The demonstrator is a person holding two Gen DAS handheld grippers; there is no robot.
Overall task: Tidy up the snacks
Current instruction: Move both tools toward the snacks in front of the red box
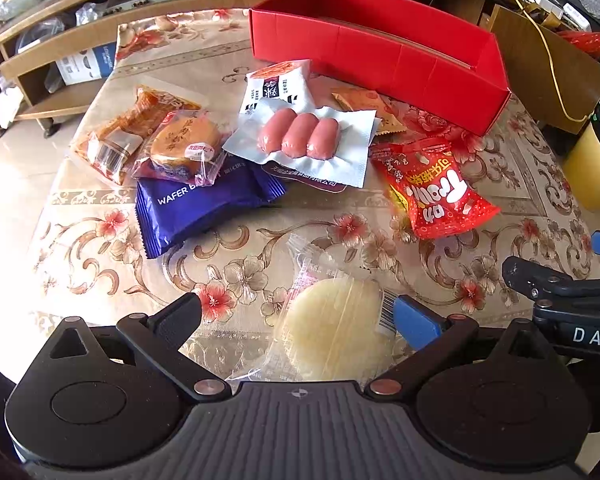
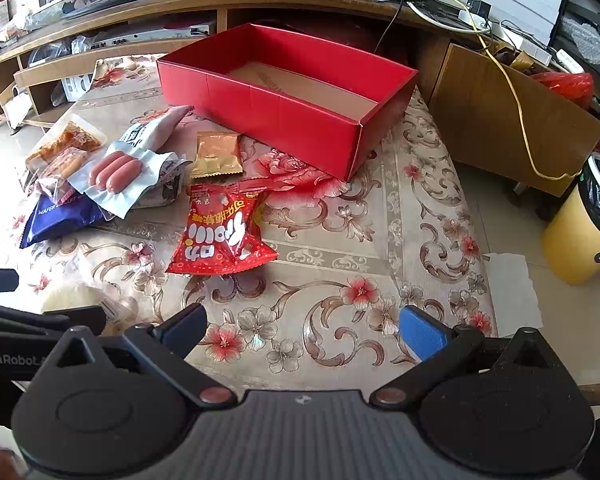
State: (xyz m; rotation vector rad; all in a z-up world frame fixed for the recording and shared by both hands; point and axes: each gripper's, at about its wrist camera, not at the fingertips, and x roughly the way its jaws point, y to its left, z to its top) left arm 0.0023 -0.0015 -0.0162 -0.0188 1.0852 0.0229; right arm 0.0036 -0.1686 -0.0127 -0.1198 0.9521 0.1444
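Note:
An empty red box [image 1: 380, 46] [image 2: 284, 112] stands at the back of the flowered table. Snacks lie in front of it: a sausage pack [image 1: 300, 138] [image 2: 116, 172], a purple wafer pack [image 1: 196, 208] [image 2: 60, 216], a red candy bag [image 1: 436, 188] [image 2: 220, 236], a round cake pack [image 1: 184, 144], a gold sachet [image 2: 216, 154]. My left gripper [image 1: 296, 316] is open, its fingers either side of a pale round pastry in clear wrap [image 1: 332, 328]. My right gripper [image 2: 302, 328] is open and empty over the cloth.
The right gripper's fingers [image 1: 560, 284] show at the left view's right edge. A wooden TV shelf [image 2: 204, 8] runs behind the table. A yellow bin [image 2: 584, 228] and a paper sheet [image 2: 512, 288] are on the floor to the right.

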